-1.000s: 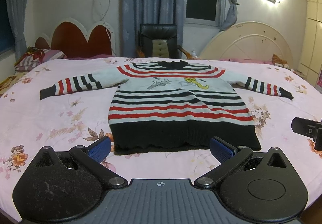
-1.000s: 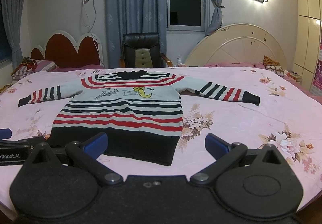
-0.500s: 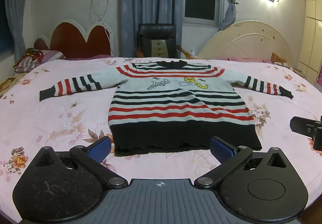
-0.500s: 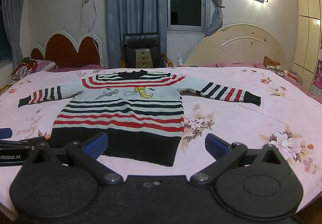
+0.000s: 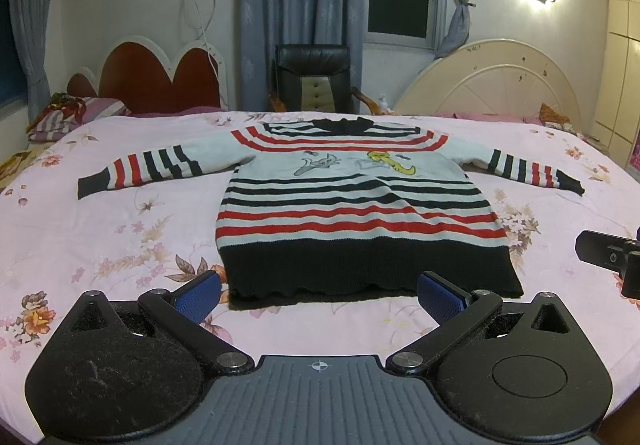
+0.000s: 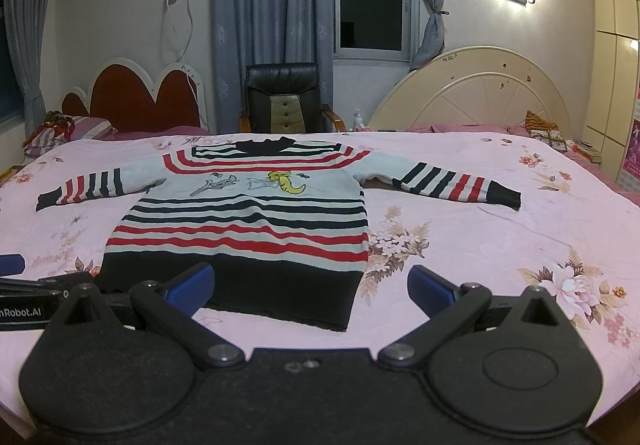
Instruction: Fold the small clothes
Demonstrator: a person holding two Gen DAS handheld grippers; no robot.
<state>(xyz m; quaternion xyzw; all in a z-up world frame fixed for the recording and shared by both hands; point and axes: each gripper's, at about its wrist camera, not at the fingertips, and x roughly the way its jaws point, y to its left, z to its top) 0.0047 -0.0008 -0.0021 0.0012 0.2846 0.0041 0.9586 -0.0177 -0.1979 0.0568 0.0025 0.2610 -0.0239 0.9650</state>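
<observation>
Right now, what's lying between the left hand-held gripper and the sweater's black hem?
Only bare floral bedsheet lies between the left hand-held gripper and the sweater, per the left wrist view.

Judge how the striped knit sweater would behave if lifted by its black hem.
The striped knit sweater lies flat and soft, so it would probably drape limply. Its spread sleeves would likely dangle. The knit probably grips rather than slips.

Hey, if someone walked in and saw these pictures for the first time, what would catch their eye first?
Most striking is the small striped knit sweater in red, black and pale grey, spread flat with both sleeves out on the pink floral bedsheet. Next, the left tool and right tool, both open, sit just short of its black hem. Behind the bed stands a red heart-shaped headboard, at the left.
</observation>
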